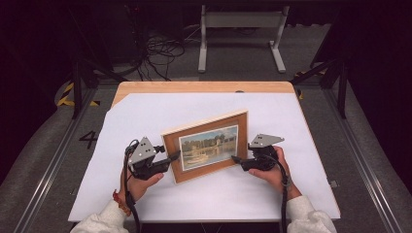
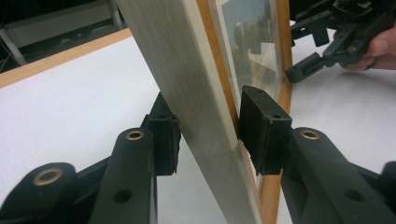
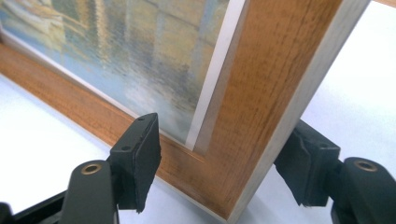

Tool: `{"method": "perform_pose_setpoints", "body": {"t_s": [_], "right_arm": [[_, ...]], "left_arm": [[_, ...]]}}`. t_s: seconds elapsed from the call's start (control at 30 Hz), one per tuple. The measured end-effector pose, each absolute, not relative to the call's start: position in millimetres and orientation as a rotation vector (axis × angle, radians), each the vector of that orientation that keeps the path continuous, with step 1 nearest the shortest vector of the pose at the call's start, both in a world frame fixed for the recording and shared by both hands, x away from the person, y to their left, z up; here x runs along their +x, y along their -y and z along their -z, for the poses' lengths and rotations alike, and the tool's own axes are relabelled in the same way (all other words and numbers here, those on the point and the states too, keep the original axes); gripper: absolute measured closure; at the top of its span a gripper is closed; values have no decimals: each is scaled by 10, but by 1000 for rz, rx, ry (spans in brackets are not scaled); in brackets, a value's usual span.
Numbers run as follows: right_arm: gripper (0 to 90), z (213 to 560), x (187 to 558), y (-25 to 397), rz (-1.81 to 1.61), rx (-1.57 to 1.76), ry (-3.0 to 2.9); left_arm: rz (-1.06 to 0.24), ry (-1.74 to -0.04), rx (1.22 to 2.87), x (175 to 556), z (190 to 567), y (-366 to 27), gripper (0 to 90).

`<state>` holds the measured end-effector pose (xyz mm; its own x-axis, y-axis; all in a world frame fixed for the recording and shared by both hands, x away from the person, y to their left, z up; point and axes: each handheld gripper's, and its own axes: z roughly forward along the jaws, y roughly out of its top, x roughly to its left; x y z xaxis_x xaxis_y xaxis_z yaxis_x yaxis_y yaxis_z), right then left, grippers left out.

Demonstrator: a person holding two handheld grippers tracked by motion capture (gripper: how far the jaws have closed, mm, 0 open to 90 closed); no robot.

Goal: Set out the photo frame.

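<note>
Picture frame [image 1: 207, 146] stands tilted on the white sheet [image 1: 145, 116] covering the desk [image 1: 204, 87], about mid-desk, w/ 1 tool at each side edge. Frame is brown wood w/ a pale outer edge; the print inside shows water and what may be buildings or trees, too blurred to say more.

Left tool [image 1: 174, 156] sits at the frame's left edge. In the left gripper view its 2 black jaws straddle that edge [image 2: 196, 93]: right pad [image 2: 261, 126] lies against the glazed front, left pad [image 2: 164, 135] is at the back side and looks touching or nearly so; a thin gap there can't be ruled out. So it's closed to about the frame's thickness and looks to be clamping it. Frame's top and bottom are cut off in this view.

Right tool [image 1: 236, 159] is at the frame's lower right corner. In the right gripper view the jaws sit either side of that corner [image 3: 243, 140], part open: left pad [image 3: 140, 158] is in front of the face, w/ a gap seemingly between them, and the right pad [image 3: 306, 163] is behind the pale edge, its contact hidden by the frame. Can't tell if it grips.

Back of the frame and any stand are hidden in all 3 views. Person's hands [image 1: 141, 184] and pale sleeves come in from the bottom of the high view, sleeves cut off. Beyond the desk, cables [image 1: 160, 53] on the floor and a grey metal stand [image 1: 240, 34], in dim light.
</note>
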<state>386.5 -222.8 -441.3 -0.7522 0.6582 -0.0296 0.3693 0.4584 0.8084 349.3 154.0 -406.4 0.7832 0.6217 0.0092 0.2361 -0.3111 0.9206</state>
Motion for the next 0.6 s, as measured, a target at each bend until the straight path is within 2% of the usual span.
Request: {"method": "perform_pose_setpoints", "body": {"t_s": [0.33, 0.6], "right_arm": [[345, 4423, 3718, 2314, -1213, 873, -2380], [350, 4432, 3632, 2345, -1187, 848, -2384]], "left_arm": [[-424, -645, 1890, 3549, 4072, -1521, 569], [-456, -619, 1909, 3554, 4076, -1507, 547]]}}
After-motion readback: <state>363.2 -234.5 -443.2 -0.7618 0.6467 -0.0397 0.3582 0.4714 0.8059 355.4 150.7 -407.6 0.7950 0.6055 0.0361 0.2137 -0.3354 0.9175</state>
